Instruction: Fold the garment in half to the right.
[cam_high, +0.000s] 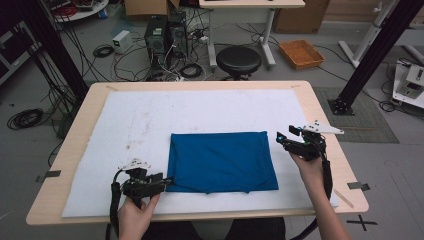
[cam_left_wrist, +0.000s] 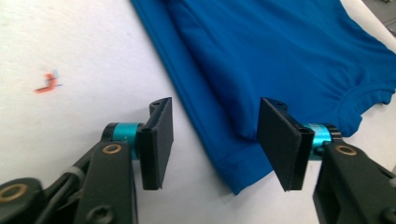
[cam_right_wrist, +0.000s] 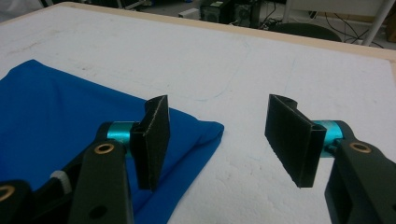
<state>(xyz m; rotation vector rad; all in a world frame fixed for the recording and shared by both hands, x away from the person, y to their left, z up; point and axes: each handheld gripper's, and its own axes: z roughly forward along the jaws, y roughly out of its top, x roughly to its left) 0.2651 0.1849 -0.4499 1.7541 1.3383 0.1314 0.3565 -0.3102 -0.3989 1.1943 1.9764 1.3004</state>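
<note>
A blue folded garment (cam_high: 220, 161) lies flat in the middle of the white mat (cam_high: 150, 120). My left gripper (cam_high: 166, 182) is open at the garment's near left corner; in the left gripper view that corner (cam_left_wrist: 243, 172) lies between the jaws, with a neckline curve (cam_left_wrist: 359, 93) at the right. My right gripper (cam_high: 281, 139) is open just off the garment's far right corner. In the right gripper view that corner (cam_right_wrist: 205, 133) sits beside the left jaw, and bare mat (cam_right_wrist: 233, 154) fills the gap between the jaws.
The mat covers a wooden table (cam_high: 320, 110). Beyond the table's far edge stand a black stool (cam_high: 238, 60), computer towers (cam_high: 165, 35), cables and an orange tray (cam_high: 301, 53) on the floor. A black frame post (cam_high: 370, 55) rises at the right.
</note>
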